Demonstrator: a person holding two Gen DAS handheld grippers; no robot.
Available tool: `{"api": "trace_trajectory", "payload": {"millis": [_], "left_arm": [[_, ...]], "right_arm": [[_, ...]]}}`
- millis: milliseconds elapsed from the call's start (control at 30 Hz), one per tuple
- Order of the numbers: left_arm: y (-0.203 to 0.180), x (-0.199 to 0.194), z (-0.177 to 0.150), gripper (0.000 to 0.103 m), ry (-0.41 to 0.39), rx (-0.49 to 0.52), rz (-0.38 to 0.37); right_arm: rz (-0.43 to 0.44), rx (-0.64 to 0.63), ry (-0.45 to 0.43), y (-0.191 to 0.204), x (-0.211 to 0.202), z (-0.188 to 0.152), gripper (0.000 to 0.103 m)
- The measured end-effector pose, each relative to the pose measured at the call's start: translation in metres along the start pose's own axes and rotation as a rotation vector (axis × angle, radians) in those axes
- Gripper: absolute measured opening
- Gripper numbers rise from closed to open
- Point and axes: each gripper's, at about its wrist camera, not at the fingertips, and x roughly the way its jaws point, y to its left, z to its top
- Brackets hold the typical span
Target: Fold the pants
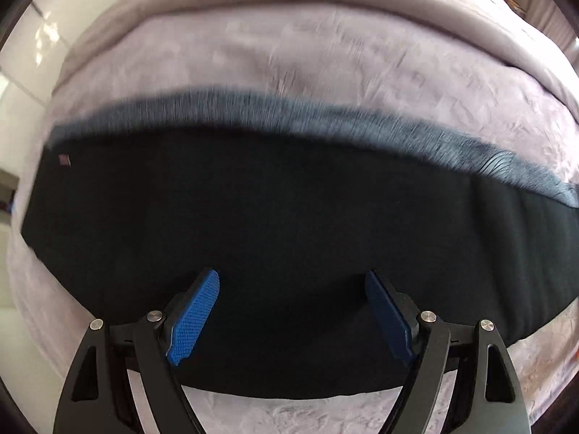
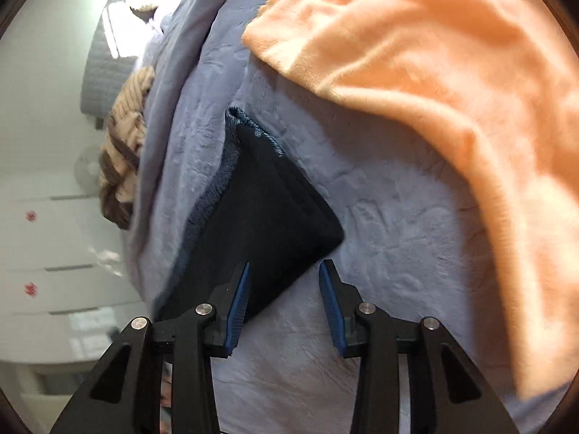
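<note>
The dark navy pants [image 1: 275, 224] lie folded flat on a lavender bedspread [image 1: 325, 61], with a fuzzy blue lining strip [image 1: 289, 115] along their far edge. My left gripper [image 1: 291, 282] is open just above the pants' near part, holding nothing. In the right wrist view the same pants [image 2: 267, 217] appear as a folded dark wedge. My right gripper [image 2: 286, 271] is open at the pants' near corner, with the left finger [image 2: 240, 296] over the fabric and the right finger [image 2: 333, 296] over the bedspread.
An orange fleece blanket [image 2: 434, 72] lies bunched on the bed, right of the pants. A tan and brown striped cloth [image 2: 123, 144] hangs at the bed's far edge. White cabinets [image 2: 54, 253] stand beyond the bed. The bedspread [image 2: 380, 217] surrounds the pants.
</note>
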Motion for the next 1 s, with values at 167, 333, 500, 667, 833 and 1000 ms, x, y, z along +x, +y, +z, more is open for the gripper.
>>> {"api": "trace_trajectory", "payload": {"millis": [167, 333, 500, 667, 833, 1000], "left_arm": [[0.001, -0.001, -0.003, 0.084, -0.013, -0.011, 0.0], [0.01, 0.01, -0.004, 0.097, 0.0, -0.041, 0.016], [0.028, -0.014, -0.007, 0.097, 0.019, -0.033, 0.036], [0.075, -0.039, -0.027, 0.097, 0.024, -0.109, 0.019], [0.128, -0.045, -0.033, 0.097, 0.007, -0.147, 0.023], [0.163, -0.04, -0.034, 0.097, 0.029, -0.12, -0.06]], "right_arm": [[0.0, -0.013, -0.015, 0.01, 0.004, 0.003, 0.011], [-0.092, -0.029, 0.035, -0.002, 0.022, 0.006, 0.011], [-0.119, -0.111, 0.058, 0.025, 0.009, -0.007, 0.026], [-0.064, -0.212, 0.17, 0.057, 0.014, -0.057, 0.031], [0.082, -0.226, 0.309, 0.102, 0.08, -0.129, 0.031], [0.156, -0.198, 0.403, 0.148, 0.177, -0.194, 0.031]]}}
